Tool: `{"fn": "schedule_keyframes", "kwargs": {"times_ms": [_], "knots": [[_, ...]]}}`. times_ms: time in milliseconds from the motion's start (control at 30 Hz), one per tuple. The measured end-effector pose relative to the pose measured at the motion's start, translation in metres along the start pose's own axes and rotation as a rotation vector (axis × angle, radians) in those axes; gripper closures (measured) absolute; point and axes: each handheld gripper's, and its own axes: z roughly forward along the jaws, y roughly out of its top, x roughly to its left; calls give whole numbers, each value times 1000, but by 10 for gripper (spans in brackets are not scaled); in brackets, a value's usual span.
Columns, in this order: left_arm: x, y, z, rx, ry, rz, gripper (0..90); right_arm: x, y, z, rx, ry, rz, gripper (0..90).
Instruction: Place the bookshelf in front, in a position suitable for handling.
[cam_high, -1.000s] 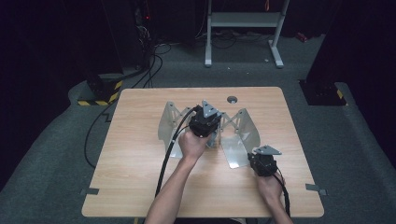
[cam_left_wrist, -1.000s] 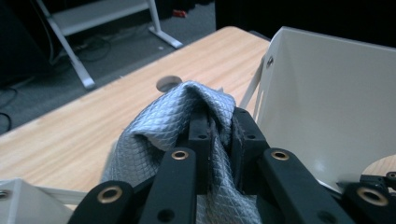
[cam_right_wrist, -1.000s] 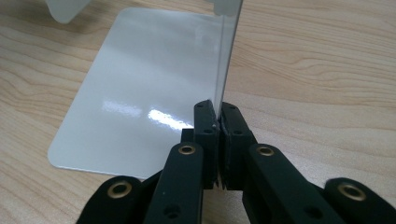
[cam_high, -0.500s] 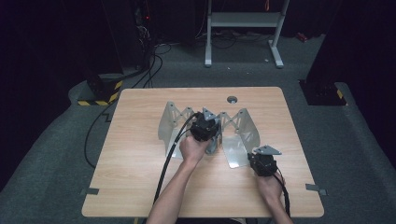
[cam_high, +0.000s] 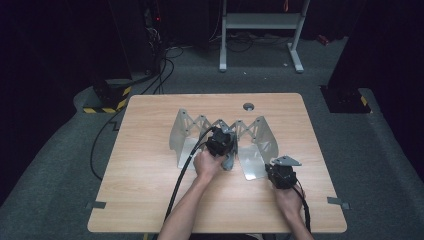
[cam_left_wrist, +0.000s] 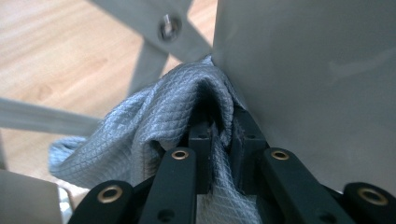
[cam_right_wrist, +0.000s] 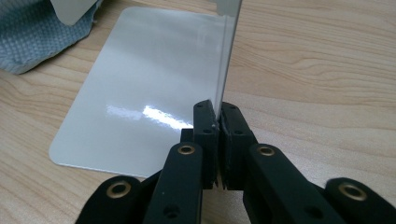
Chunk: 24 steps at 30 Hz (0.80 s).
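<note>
Left gripper (cam_left_wrist: 219, 140) pinching the grey cloth (cam_left_wrist: 154, 121) right against the metal rack (cam_high: 260, 135), mid-tabletop (cam_high: 150, 200); right gripper (cam_right_wrist: 218, 135) clamping fingers on the rack's upright end plate (cam_right_wrist: 229, 51), near side.

You will find no readable text, label, brand, number or sign on anything here, in any of the three views.
</note>
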Motion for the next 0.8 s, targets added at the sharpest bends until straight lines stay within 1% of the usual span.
{"fn": "schedule_keyframes", "kwargs": {"times_ms": [100, 200, 300, 333, 367, 567, 667, 800], "knots": [[1, -2, 1, -2, -14, -15, 804, 0, 0, 0, 0, 0, 1, 874], [0, 1, -7, -24, -19, -8, 804, 0, 0, 0, 0, 1, 2, 874], [-2, 5, -22, -81, -30, -13, 805, 0, 0, 0, 0, 1, 2, 874], [-2, 7, -28, -100, -31, -3, 804, 0, 0, 0, 0, 0, 2, 874], [-3, 9, -35, -117, -36, -3, 805, 0, 0, 0, 0, 0, 1, 874], [-10, 21, -67, -190, -55, 22, 804, 0, 0, 0, 0, 1, 4, 874], [-13, 22, -77, -209, -63, 37, 803, 0, 0, 0, 0, 1, 4, 874], [-17, 21, -80, -210, -62, 49, 802, 0, 0, 0, 0, 1, 4, 874]]}}
